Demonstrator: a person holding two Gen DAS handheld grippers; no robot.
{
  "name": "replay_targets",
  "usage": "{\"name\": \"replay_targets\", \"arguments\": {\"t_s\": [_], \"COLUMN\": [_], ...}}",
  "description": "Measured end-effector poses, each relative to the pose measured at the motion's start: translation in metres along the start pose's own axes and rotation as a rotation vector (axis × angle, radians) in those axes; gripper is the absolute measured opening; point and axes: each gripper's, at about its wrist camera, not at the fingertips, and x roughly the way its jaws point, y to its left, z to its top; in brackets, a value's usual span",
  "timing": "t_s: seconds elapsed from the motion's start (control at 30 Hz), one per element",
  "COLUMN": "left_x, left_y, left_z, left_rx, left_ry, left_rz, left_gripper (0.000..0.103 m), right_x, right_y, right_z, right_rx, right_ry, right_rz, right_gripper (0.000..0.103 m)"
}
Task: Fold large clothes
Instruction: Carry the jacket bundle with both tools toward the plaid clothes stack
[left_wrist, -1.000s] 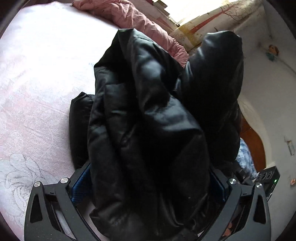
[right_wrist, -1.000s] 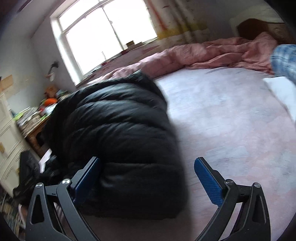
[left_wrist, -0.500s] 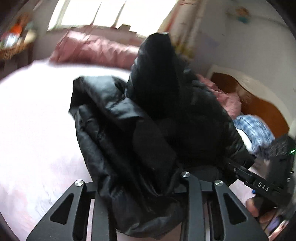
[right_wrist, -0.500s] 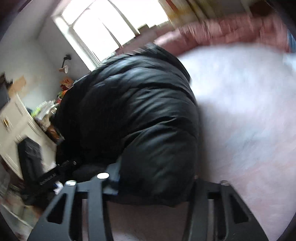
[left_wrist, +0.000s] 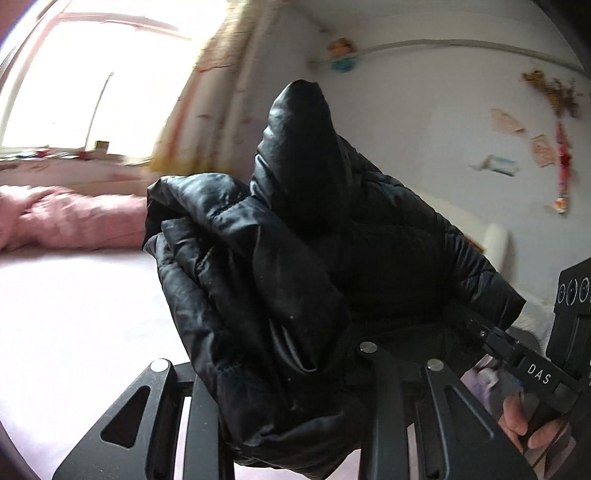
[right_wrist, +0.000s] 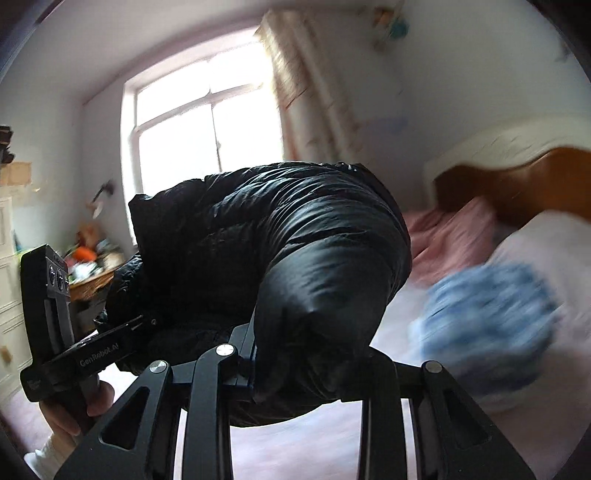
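A black puffer jacket (left_wrist: 295, 266) is bunched and lifted off the bed, held between both grippers. My left gripper (left_wrist: 280, 369) is shut on one end of it; thick folds hide the fingertips. My right gripper (right_wrist: 306, 365) is shut on the other end of the jacket (right_wrist: 295, 251), which bulges over the fingers. The right gripper's body shows at the right of the left wrist view (left_wrist: 532, 373), and the left gripper's body shows at the left of the right wrist view (right_wrist: 74, 354).
The pale pink bed (left_wrist: 74, 325) lies below. A pink quilt (left_wrist: 66, 221) is bunched by the window. A blue plaid garment (right_wrist: 487, 332) lies on the bed near the wooden headboard (right_wrist: 517, 184). A cluttered desk (right_wrist: 88, 266) stands at the left.
Both grippers closed on the jacket and raised it off the bed. The views tilted up from the mattress toward the window and walls.
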Motion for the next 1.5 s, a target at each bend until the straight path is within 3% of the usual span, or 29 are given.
{"name": "replay_targets", "arguments": {"t_s": [0.13, 0.17, 0.23, 0.37, 0.43, 0.47, 0.5, 0.57, 0.67, 0.8, 0.9, 1.03, 1.13, 1.23, 1.3, 1.33, 1.37, 1.4, 1.47, 1.5], "left_x": [0.067, 0.066, 0.098, 0.155, 0.175, 0.186, 0.19, 0.193, 0.197, 0.182, 0.166, 0.161, 0.163, 0.193, 0.209, 0.212, 0.213, 0.211, 0.195, 0.186], "left_y": [-0.051, -0.06, -0.067, -0.069, -0.063, -0.063, -0.062, -0.058, -0.053, -0.044, -0.034, -0.008, 0.003, 0.015, 0.026, 0.028, 0.028, 0.025, 0.01, 0.002], "left_z": [0.01, 0.007, 0.002, -0.022, -0.038, -0.044, -0.049, -0.052, -0.051, -0.041, -0.033, -0.021, -0.025, -0.044, -0.059, -0.066, -0.068, -0.066, -0.047, -0.037], "left_rx": [0.037, 0.023, 0.003, 0.037, 0.03, 0.025, 0.024, 0.053, 0.088, 0.079, 0.049, -0.075, -0.175, -0.308, -0.425, -0.466, -0.483, -0.474, -0.36, -0.317], "left_ry": [-0.006, 0.001, 0.037, 0.118, 0.168, 0.181, 0.185, 0.19, 0.184, 0.169, 0.147, 0.156, 0.251, 0.463, 0.528, 0.541, 0.534, 0.521, 0.436, 0.391], "left_rz": [-0.113, -0.137, -0.181, -0.182, -0.179, -0.158, -0.14, -0.094, -0.05, -0.046, -0.06, -0.078, -0.106, -0.228, -0.289, -0.328, -0.363, -0.384, -0.401, -0.407], "left_gripper": [0.028, 0.029, 0.029, 0.034, 0.046, 0.06, 0.073, 0.088, 0.1, 0.102, 0.103, 0.103, 0.103, 0.103, 0.103, 0.099, 0.072, 0.051, 0.032, 0.028], "right_x": [-0.022, -0.023, -0.02, -0.004, 0.008, 0.012, 0.018, 0.018, 0.015, 0.016, 0.007, 0.004, -0.003, -0.001, 0.006, 0.011, 0.013, 0.013, 0.009, 0.006], "right_y": [-0.067, -0.085, -0.113, -0.158, -0.18, -0.188, -0.191, -0.192, -0.198, -0.201, -0.194, -0.187, -0.19, -0.203, -0.216, -0.224, -0.228, -0.231, -0.231, -0.225], "right_z": [0.028, 0.031, 0.033, 0.017, 0.003, -0.005, -0.011, -0.02, -0.025, -0.023, -0.019, -0.012, -0.009, -0.008, -0.009, -0.011, -0.013, -0.014, -0.013, -0.009], "right_rx": [0.025, 0.04, 0.074, 0.14, 0.19, 0.208, 0.212, 0.205, 0.193, 0.183, 0.143, 0.137, 0.172, 0.219, 0.264, 0.295, 0.312, 0.332, 0.326, 0.287], "right_ry": [-0.07, -0.083, -0.09, -0.041, -0.005, 0.001, 0.001, -0.018, -0.028, -0.014, -0.02, -0.013, -0.016, 0.007, 0.055, 0.088, 0.104, 0.115, 0.101, 0.085], "right_rz": [-0.151, -0.189, -0.222, -0.303, -0.326, -0.338, -0.356, -0.4, -0.432, -0.43, -0.434, -0.411, -0.365, -0.337, -0.295, -0.263, -0.241, -0.215, -0.191, -0.196], "right_gripper": [0.034, 0.037, 0.038, 0.039, 0.04, 0.042, 0.046, 0.056, 0.072, 0.091, 0.094, 0.097, 0.1, 0.101, 0.1, 0.093, 0.074, 0.059, 0.044, 0.04]}}
